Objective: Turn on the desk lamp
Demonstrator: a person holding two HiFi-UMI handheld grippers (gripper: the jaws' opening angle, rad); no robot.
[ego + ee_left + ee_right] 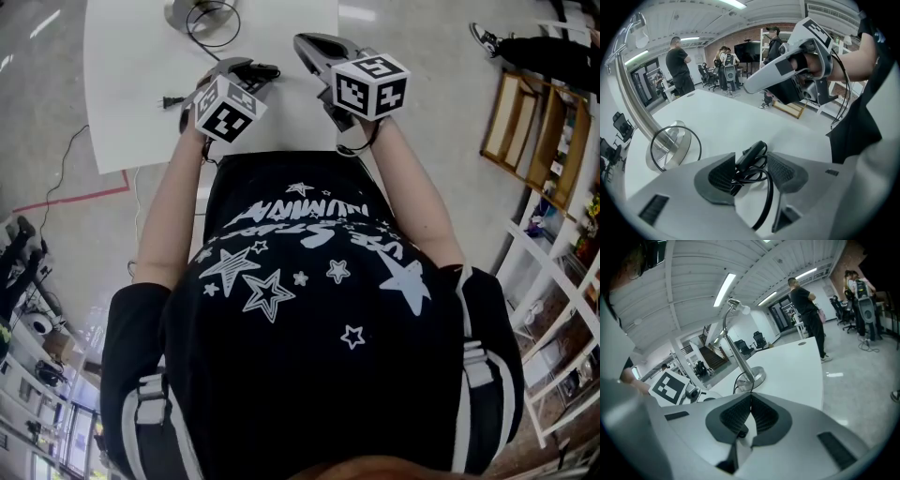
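Observation:
The desk lamp stands on the white table (122, 84), with its round metal base (670, 145), slanted pole (736, 352) and small head (738, 306). The lamp does not look lit. Its black cord (211, 23) loops from the base, and the plug (172, 101) lies loose on the table. My left gripper (752, 155) is shut on the cord's black inline switch (755, 148), with cord loops bunched between the pads. My right gripper (751, 397) is shut and empty, hovering just right of the left one (253, 67) above the table's near edge.
Several people stand far behind the table by chairs and screens (679, 65). White shelving (553, 272) and a wooden frame (530, 141) lie to my right on the floor. A red tape line (75, 197) marks the floor at left.

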